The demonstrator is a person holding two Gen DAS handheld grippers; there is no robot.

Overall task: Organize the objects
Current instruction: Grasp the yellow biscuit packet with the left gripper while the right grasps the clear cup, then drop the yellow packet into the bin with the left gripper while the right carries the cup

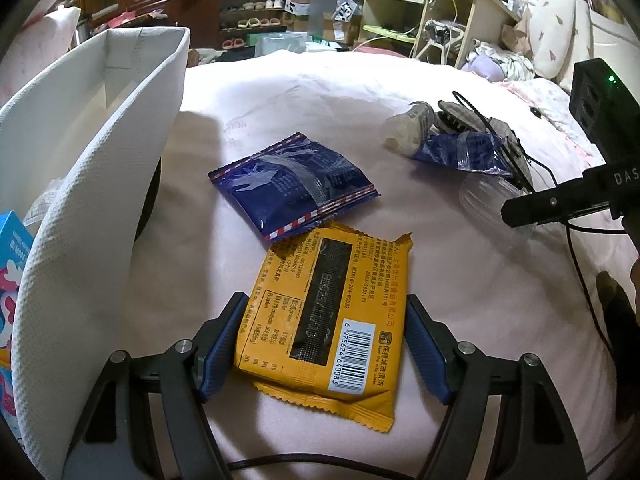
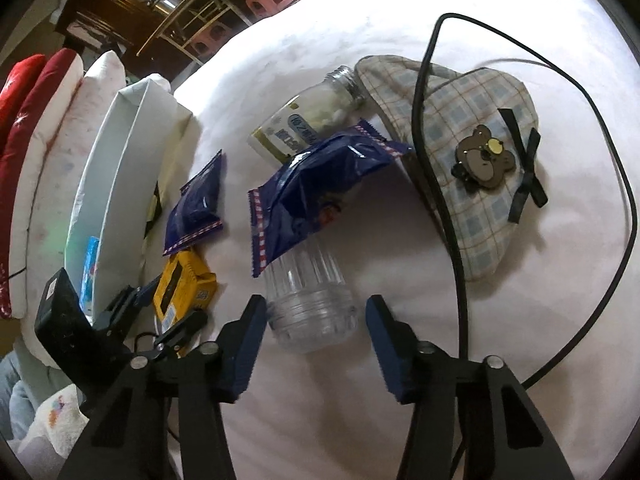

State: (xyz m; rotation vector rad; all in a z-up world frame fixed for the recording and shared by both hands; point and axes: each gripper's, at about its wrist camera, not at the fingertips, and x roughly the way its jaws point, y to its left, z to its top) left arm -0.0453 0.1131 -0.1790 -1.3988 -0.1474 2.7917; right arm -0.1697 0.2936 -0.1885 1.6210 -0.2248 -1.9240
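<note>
Yellow foil fills the near part of the left wrist view: a snack packet (image 1: 320, 320) lies back-up on the pale bed sheet (image 1: 460, 280) between the blue pads of the left gripper (image 1: 326, 344), whose jaws are spread, one pad at the packet's edge and the other just clear of it. Its white barcode label reads 6 975624 640083; the rest is small Chinese print. Touching its far edge lies a dark blue packet (image 1: 294, 188) with red-and-white striped seams, beside a white fabric bin (image 1: 96, 184). In the right wrist view the right gripper (image 2: 316, 340) stands open around the base of a clear ribbed jar (image 2: 312, 300) without gripping it. A second blue packet (image 2: 316, 184) rests on the jar. Beyond are a labelled pill bottle (image 2: 308, 120), its Chinese label unreadable, and a plaid pouch (image 2: 472, 168) with a bear badge, crossed by a black cable (image 2: 420, 100).
</note>
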